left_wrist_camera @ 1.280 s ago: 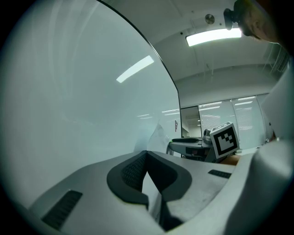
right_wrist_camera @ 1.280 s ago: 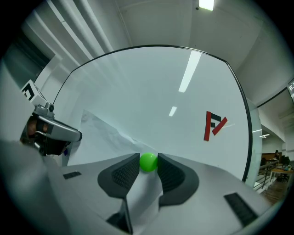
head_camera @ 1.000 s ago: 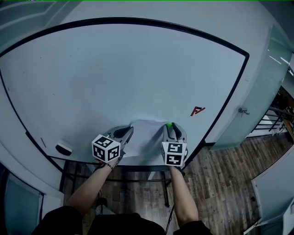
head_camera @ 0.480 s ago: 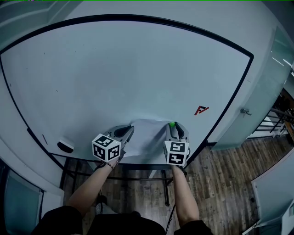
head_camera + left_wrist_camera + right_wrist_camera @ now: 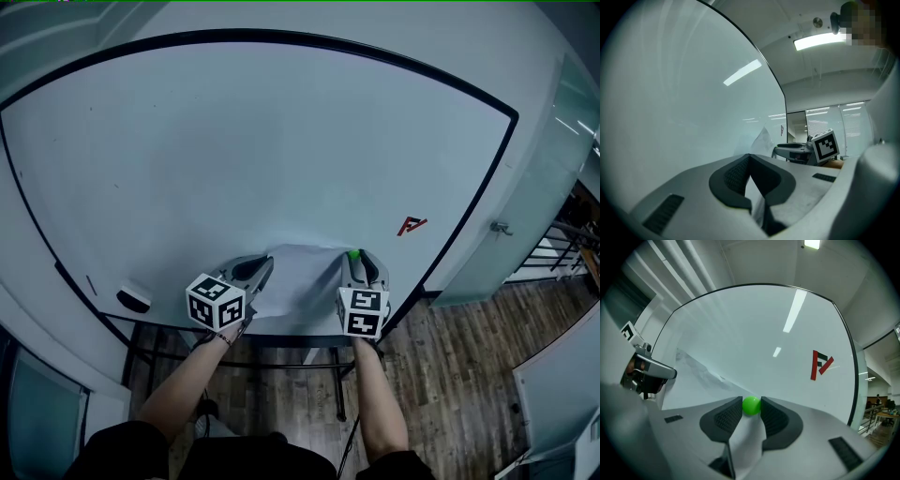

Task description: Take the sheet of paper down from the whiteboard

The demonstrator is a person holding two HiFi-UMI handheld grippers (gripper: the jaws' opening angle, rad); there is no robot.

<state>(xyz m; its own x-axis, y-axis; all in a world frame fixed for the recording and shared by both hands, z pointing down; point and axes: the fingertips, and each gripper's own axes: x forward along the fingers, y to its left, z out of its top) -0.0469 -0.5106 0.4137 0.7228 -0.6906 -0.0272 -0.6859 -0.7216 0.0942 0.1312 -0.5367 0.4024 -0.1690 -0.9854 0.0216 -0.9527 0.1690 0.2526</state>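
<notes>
Reaching forward side by side toward the lower edge of the whiteboard (image 5: 281, 141), left forearm (image 5: 187, 384) and right forearm (image 5: 373, 403) bare, left claw (image 5: 749, 157) level and pinched on the sheet of paper (image 5: 300, 281), right claw (image 5: 751, 405) level, pads clamping a green ball (image 5: 352, 254).

The sheet of paper (image 5: 302, 281) lies low on the whiteboard (image 5: 253, 150), between 2 claws. The left claw (image 5: 265, 268) is on its left edge and the right claw (image 5: 354, 262) is around the magnet (image 5: 751, 405) at its upper right corner. An eraser (image 5: 133, 300) sits well left, and a logo (image 5: 410, 225) is to the right.
</notes>
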